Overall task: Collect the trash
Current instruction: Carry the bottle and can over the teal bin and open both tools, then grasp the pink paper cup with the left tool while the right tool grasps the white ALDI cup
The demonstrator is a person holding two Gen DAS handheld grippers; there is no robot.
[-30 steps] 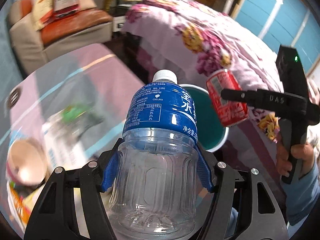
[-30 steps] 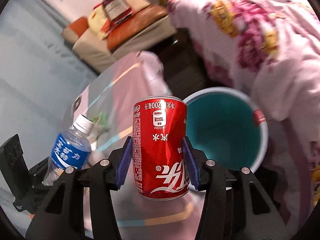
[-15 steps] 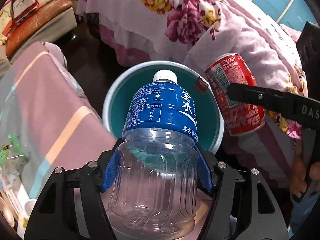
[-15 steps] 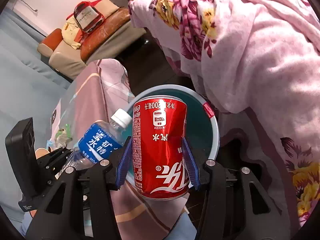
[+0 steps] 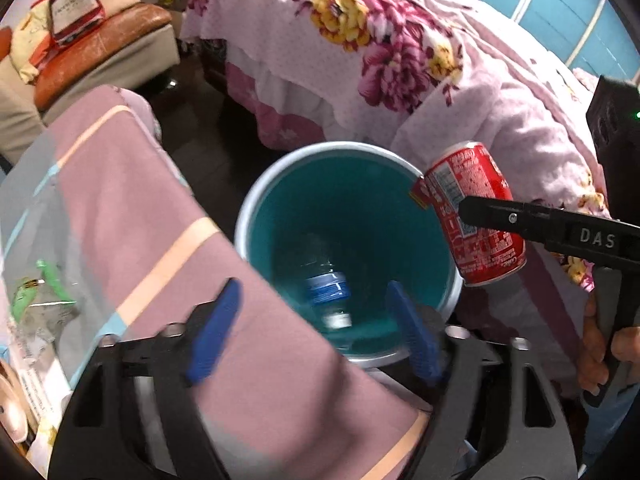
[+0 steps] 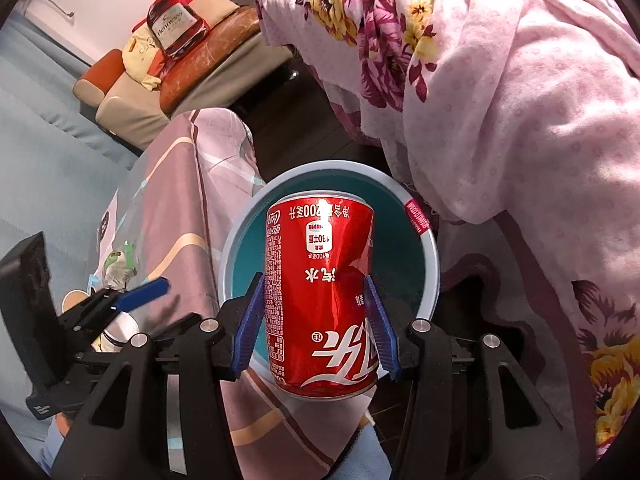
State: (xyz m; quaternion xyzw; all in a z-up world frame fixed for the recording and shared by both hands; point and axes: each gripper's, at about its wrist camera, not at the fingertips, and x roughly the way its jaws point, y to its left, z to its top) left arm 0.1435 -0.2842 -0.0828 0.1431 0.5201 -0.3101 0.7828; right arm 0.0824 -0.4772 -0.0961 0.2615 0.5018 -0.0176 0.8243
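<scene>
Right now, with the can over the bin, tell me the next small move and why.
Probably open the right gripper and let the red can drop. It hangs gripped above the teal bin, whose mouth lies right behind it. The plastic bottle already lies inside, and the left gripper is opening with nothing between its fingers, so only the can seems left in hand.

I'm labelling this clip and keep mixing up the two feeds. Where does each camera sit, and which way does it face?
Left wrist: on the left gripper, facing down into the teal bin with the bottle inside; jaws opening, nothing between them; a hand shows at right.
Right wrist: on the right gripper, facing down at the red can it grips above the bin.
Shared: bin, can, floral blanket, each other's gripper.
</scene>
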